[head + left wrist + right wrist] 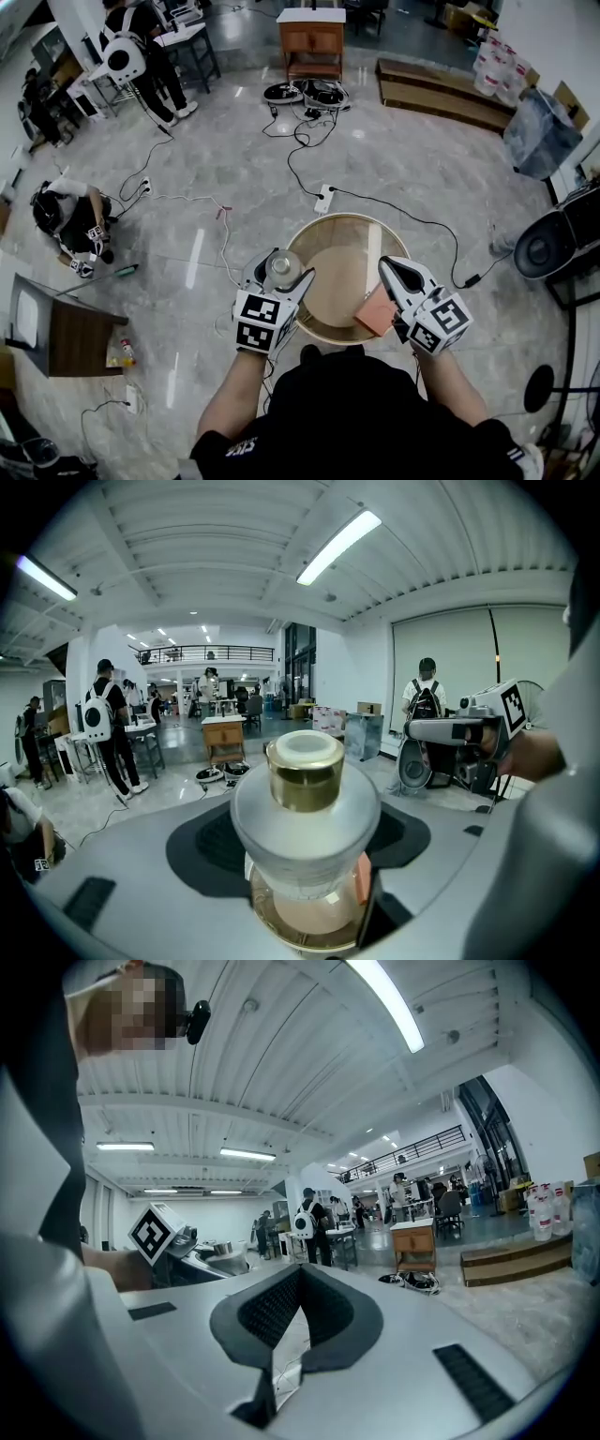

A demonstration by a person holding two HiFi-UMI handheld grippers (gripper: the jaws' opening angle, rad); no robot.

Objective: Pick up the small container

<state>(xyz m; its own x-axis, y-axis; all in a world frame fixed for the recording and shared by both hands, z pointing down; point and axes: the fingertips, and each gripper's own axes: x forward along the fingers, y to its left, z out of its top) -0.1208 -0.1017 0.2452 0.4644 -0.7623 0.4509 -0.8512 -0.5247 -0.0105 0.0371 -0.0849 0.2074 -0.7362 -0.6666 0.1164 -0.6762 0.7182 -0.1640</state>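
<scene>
A frosted, matt translucent container (305, 841) with a shiny gold metal collar (307, 778), smooth matt grey plastic left gripper (305, 874) with rough black pads (202, 850), smooth pale wooden table (349, 217), glossy marbled stone floor (403, 159).

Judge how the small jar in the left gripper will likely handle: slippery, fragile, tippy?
The jar looks like frosted glass, so probably smooth, slippery and breakable if dropped. Its rounded body bulges wider than the gold collar, so it may twist in a pinch.
</scene>
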